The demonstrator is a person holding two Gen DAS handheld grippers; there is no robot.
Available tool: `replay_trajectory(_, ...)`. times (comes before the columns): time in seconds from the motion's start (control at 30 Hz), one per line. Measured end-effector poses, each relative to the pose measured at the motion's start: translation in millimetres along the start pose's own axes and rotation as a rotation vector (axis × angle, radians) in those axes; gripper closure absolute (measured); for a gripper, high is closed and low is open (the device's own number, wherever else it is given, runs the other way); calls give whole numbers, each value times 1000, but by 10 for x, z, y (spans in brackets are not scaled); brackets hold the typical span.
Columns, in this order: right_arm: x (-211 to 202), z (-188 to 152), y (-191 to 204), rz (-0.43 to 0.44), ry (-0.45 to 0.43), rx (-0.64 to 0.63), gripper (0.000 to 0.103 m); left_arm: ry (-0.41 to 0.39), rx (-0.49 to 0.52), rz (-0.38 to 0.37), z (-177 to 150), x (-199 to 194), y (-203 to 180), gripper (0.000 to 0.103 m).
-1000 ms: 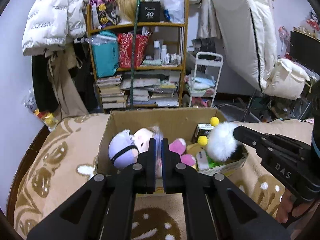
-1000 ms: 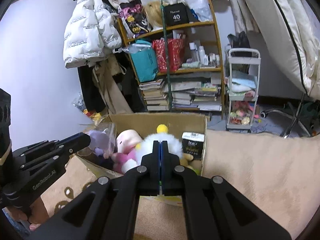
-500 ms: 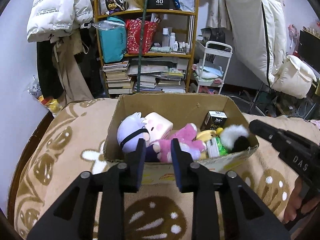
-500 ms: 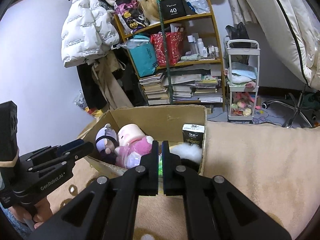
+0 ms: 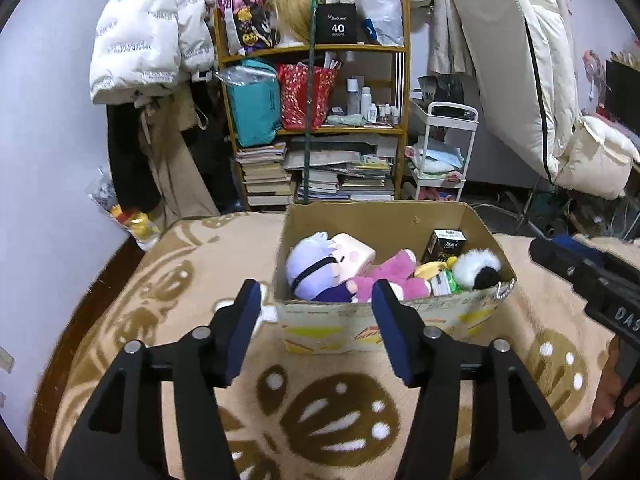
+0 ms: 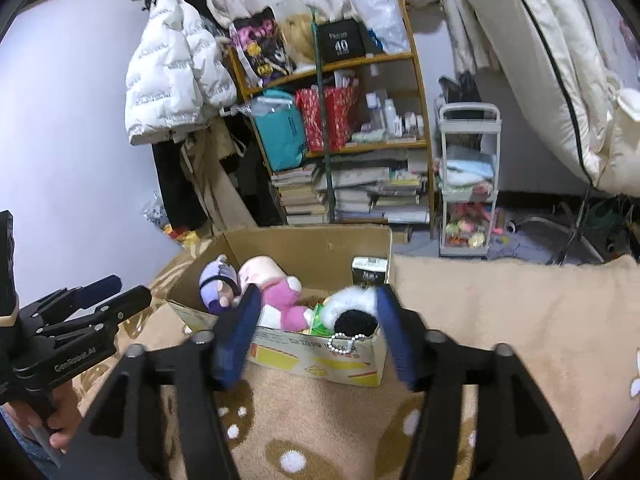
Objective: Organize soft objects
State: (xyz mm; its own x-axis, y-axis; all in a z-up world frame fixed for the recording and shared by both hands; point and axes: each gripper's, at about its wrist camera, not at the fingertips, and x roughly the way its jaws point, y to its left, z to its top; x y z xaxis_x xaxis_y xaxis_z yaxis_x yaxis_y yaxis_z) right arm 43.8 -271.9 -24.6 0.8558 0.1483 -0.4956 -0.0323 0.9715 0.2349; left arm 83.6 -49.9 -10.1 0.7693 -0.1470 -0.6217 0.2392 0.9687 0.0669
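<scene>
1. Plush toys are seen lying inside the cardboard box (image 5: pixel 384 220) on the patterned blanket (image 5: pixel 328 420): a purple-haired doll (image 5: pixel 316 266), a pink plush (image 5: pixel 388 276) and a white-and-black fluffy toy (image 6: pixel 352 308).
2. Left gripper (image 5: pixel 316 328) is spread wide with nothing held, short of the box.
3. Right gripper (image 6: pixel 316 332) is likewise spread wide with nothing held.

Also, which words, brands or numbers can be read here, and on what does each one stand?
"40": black box on the top shelf.
"DAS": right gripper, cut off at the frame edge.
"GenRobot.AI": left gripper.
Puffer jacket print, black carton in the cardboard box: too small to read.
</scene>
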Motion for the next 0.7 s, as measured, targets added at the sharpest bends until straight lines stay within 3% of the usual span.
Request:
replay_trajectory(0.07, -104, 0, 20, -22, -35, -4, 5, -21, 25, 20, -10, -135, 16, 27)
replay_trajectory(0.13, -231, 6, 41, -35, -73, -10, 1, -53, 34, 33, -13, -260, 38, 21)
replay_trajectory(0.3, -467, 10, 49, -56, -94, -15, 0, -134, 30, 2, -27, -586, 84, 3)
replay_trajectory(0.43, -610, -11, 30, -63, -93, -14, 0, -183, 45, 12, -53, -801, 81, 1)
replay_trajectory(0.7, -923, -64, 71, -69, -125, -23, 0, -191, 18, 40, -238, -1082, 211, 1)
